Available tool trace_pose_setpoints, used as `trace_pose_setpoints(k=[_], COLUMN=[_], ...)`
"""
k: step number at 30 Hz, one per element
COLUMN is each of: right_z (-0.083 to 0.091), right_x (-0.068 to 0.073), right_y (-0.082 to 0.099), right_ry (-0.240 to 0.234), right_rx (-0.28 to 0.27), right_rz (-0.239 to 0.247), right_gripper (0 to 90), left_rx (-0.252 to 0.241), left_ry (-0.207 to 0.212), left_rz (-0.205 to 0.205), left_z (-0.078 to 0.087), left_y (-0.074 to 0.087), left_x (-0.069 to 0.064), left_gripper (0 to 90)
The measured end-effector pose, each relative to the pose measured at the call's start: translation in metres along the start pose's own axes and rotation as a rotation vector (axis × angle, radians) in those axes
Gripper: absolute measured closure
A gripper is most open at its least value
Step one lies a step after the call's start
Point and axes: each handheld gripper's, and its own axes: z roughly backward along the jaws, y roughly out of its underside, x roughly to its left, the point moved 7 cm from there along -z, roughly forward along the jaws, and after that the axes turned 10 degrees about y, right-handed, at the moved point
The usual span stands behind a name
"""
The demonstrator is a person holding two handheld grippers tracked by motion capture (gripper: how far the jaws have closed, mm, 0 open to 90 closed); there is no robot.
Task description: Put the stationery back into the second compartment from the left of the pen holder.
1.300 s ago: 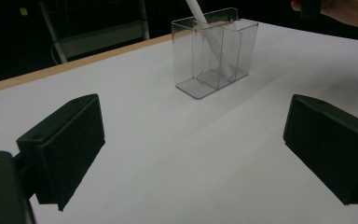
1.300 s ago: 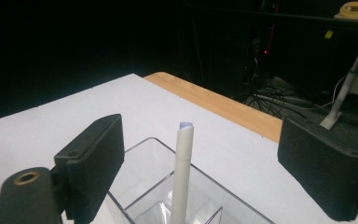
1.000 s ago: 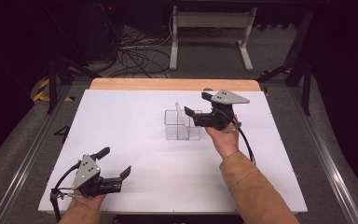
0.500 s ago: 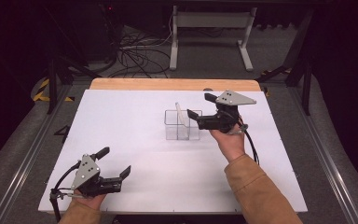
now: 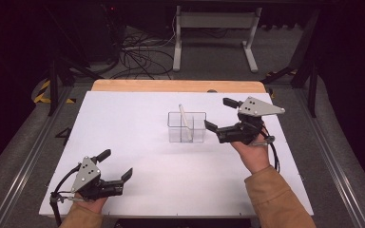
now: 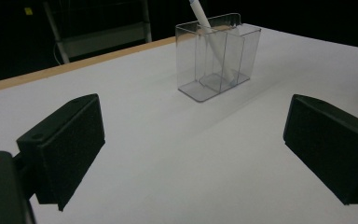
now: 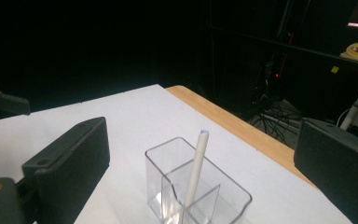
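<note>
Standing near the middle of the white table (image 5: 138, 142), a clear plastic holder (image 5: 187, 127) with compartments, with a white pen (image 5: 185, 121) leaning inside it — upper end tilted over the rim, lower end down in one compartment. Seen again through the left gripper view as the holder (image 6: 216, 58) with the pen (image 6: 209, 32) slanting across a divider, and close up in the right gripper view, holder (image 7: 196, 196) below and pen (image 7: 196, 168) rising out of it.

Just to the right of the holder, the right gripper (image 5: 211, 127), held level in a hand with a tan sleeve (image 5: 275, 199) — jaws spread wide, having just been opening, nothing between them, tips near the holder's side but apart from it. Pen free, untouched.

Resting at the near left corner of the table, the left gripper (image 5: 126, 175), well apart from the holder — jaws also wide, bare tabletop between the two black pads (image 6: 67, 144). Beyond the far table edge, cables (image 5: 138, 52) on the floor and a grey metal stand (image 5: 214, 33).
</note>
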Motion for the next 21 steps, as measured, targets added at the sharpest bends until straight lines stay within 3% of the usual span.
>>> trace_pose_setpoints(k=[12,21], right_z=[0.031,0.042], right_x=[0.005,0.01], right_y=[0.025,0.054], right_ry=[-0.063,-0.105], right_rx=[0.046,0.13], right_rz=[-0.003,-0.014], right_gripper=[2.3,1.1], left_rx=[0.006,0.009], left_ry=[0.001,-0.001], left_rz=[0.003,-0.005], left_z=[-0.001,-0.001], left_y=[0.001,0.001], left_x=[0.0,0.0], left_gripper=[6.0,6.0])
